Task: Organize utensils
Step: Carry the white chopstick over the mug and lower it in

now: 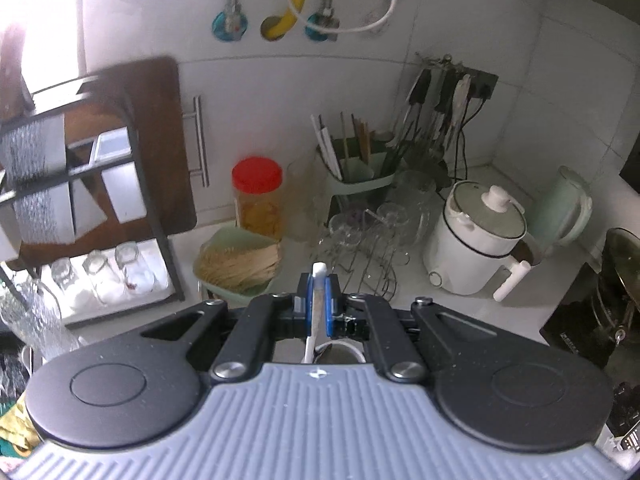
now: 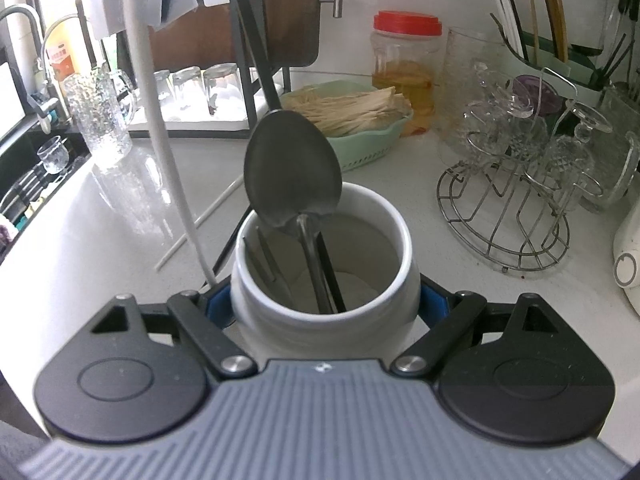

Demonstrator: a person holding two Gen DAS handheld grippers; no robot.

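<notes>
Left hand-held gripper (image 1: pixel 318 300) clamped on a thin white utensil handle (image 1: pixel 316 312), blue pads pressed to either side at centre frame, the handle's white tip poking just above the fingers and its lower end curving down toward the rim of a white ceramic holder (image 1: pixel 340 350) glimpsed below; right hand-held gripper (image 2: pixel 324 300) closed around that same white ceramic holder (image 2: pixel 324 280) at lower centre, blue pads tight against its sides; inside the holder, a large dark metal spoon (image 2: pixel 292 176) standing bowl-up, leaning to the left rim, with black chopsticks (image 2: pixel 332 276) beside its stem; a long white handle (image 2: pixel 160 120) running from upper left down to the holder's left side; a white chopstick (image 2: pixel 200 224) lying loose on the white desk (image 2: pixel 100 240) left of the holder; behind, a green tray of pale sticks (image 2: pixel 360 116) at upper centre, a red-lidded jar (image 2: pixel 404 60) just right of it, a wire rack of upturned glasses (image 2: pixel 508 200) at right, a green caddy of chopsticks (image 2: pixel 552 52) at upper right; a white electric pot (image 1: pixel 476 240) at right in the left view.
</notes>
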